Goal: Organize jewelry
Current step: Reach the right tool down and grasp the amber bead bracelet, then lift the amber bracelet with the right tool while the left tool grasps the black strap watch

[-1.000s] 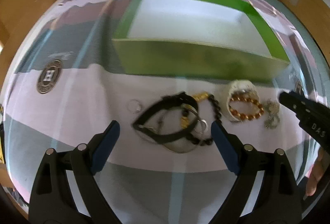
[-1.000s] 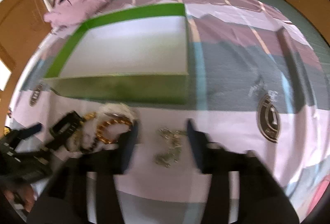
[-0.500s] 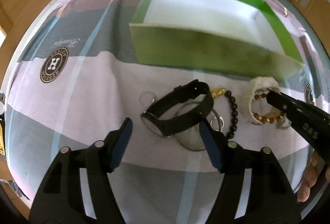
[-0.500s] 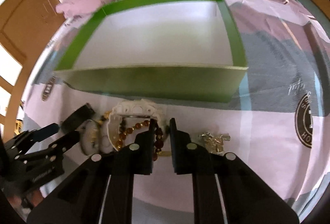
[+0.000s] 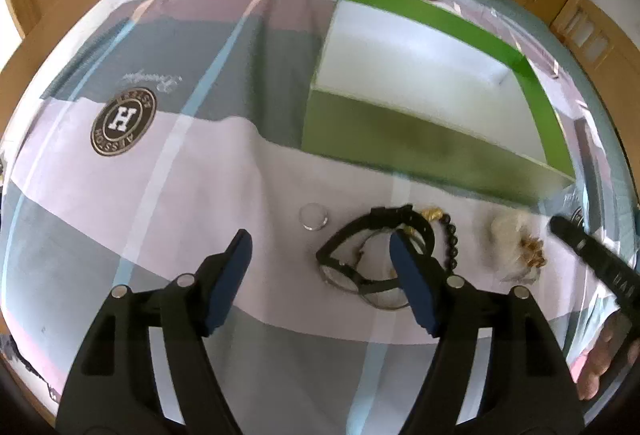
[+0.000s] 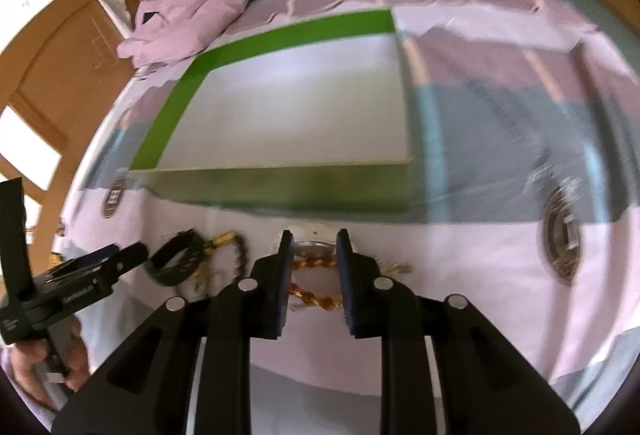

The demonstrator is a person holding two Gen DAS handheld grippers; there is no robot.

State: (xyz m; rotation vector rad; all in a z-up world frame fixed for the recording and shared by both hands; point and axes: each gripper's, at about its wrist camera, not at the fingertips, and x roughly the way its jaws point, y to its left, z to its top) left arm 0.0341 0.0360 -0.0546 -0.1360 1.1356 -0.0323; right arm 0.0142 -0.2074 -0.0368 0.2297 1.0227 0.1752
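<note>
Jewelry is spread before a green cardboard box (image 5: 432, 151); the left gripper (image 5: 320, 255) is held wide beside a black strap watch (image 5: 372, 235), the right gripper (image 6: 314, 255) narrowed around an amber bead bracelet (image 6: 316, 299).

left wrist: low, facing green box (image 5: 420, 139) | right wrist: same, blurrier | shared: box, probably same jewelry

box (image 5: 420, 143) behind jewelry | watch (image 5: 372, 247) left of beaded bracelet (image 5: 530, 253) | all on bedspread (image 5: 168, 195)
</note>
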